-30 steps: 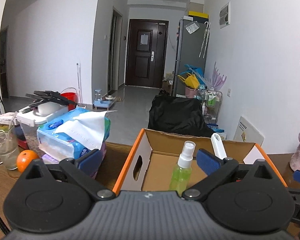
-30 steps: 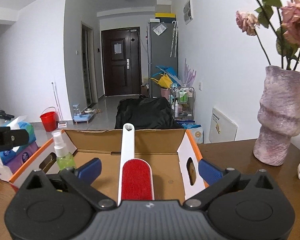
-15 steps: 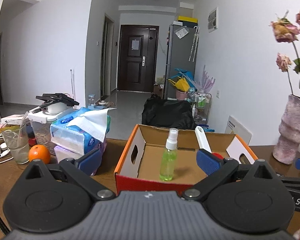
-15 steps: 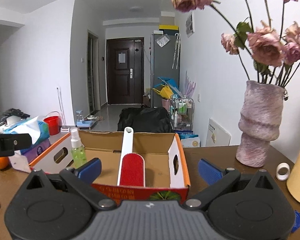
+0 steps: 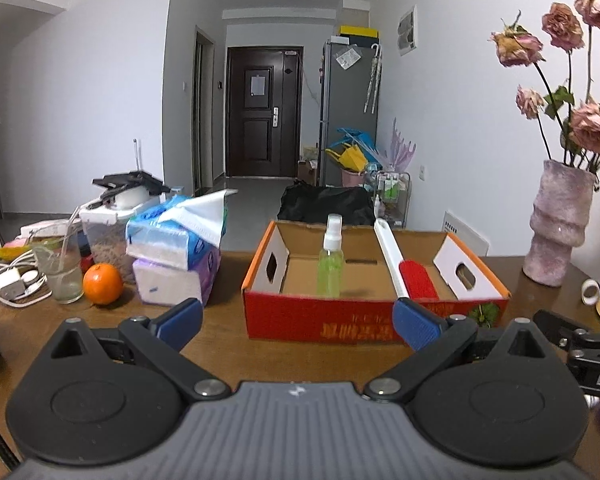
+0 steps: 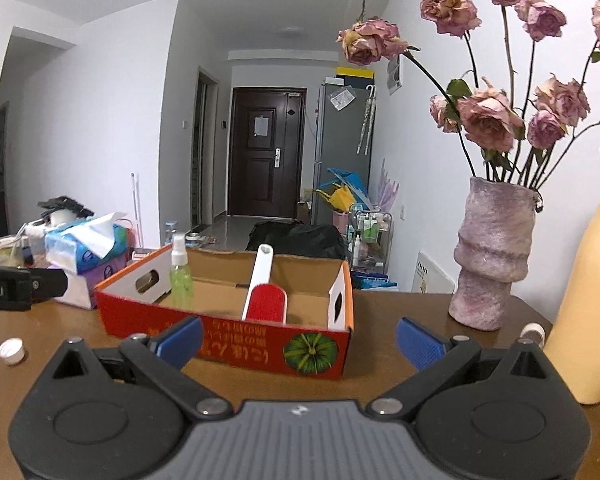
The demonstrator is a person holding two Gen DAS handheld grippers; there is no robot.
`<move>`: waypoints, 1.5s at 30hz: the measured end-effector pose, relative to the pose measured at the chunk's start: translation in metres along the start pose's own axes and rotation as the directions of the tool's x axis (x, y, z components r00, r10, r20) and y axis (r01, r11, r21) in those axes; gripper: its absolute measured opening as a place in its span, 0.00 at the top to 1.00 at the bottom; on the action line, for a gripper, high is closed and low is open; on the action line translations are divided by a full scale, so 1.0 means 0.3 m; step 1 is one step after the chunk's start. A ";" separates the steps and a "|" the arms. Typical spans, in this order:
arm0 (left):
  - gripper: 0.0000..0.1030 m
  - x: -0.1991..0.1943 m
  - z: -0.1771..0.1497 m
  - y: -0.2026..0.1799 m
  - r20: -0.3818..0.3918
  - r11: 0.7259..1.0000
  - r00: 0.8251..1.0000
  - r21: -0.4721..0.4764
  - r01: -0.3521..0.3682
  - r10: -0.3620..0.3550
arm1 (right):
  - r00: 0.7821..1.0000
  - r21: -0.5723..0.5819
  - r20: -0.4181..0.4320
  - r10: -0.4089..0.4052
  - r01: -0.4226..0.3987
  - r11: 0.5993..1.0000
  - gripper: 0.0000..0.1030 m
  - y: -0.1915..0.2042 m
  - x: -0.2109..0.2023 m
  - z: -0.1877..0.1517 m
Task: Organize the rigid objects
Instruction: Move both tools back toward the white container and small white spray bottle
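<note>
Brown wooden surface [image 5: 228, 344] carrying the open cardboard box [image 5: 374, 320], which already holds the lint brush [image 5: 414, 280] and spray bottle [image 5: 330, 264]; left gripper [image 5: 298, 322] and right gripper [image 6: 300, 338], both spread and empty, probably between picks, next needing another loose item.

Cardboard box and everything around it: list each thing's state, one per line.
cardboard box: open-topped, flaps up
spray bottle: upright in the box, capped
lint brush: in the box, handle leaning on the back wall
left claw: open, empty
right claw: open, empty
tissue pack: open, tissue sticking out
</note>
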State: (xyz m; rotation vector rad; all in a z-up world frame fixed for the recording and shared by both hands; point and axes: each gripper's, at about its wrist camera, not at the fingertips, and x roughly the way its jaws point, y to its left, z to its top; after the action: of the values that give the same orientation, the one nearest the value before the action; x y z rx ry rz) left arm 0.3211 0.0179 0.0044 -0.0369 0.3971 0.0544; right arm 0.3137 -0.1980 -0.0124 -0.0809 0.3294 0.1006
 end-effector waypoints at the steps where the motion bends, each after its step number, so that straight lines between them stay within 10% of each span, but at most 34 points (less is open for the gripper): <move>1: 0.00 -0.009 -0.012 0.000 -0.006 1.000 1.000 0.003 0.000 0.000 | 1.000 -0.002 -0.002 -0.002 0.002 1.000 0.00 -0.006 -0.016 -0.010; 26: 0.00 -0.255 -0.232 -0.032 -0.058 0.999 0.998 0.037 0.019 -0.016 | 0.998 -0.031 -0.046 -0.040 0.038 0.999 0.00 -0.131 -0.329 -0.225; 45: 0.00 -0.203 -0.282 -0.056 -0.102 0.999 0.995 0.038 0.025 -0.021 | 0.984 -0.015 -0.175 -0.046 0.044 0.999 0.00 -0.261 -0.204 -0.304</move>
State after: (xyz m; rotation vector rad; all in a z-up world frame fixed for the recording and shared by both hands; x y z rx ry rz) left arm 0.2336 -0.0056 -0.0495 -0.0051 0.4989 0.0218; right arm 0.2357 -0.2895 -0.0735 -0.1080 0.5026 0.0509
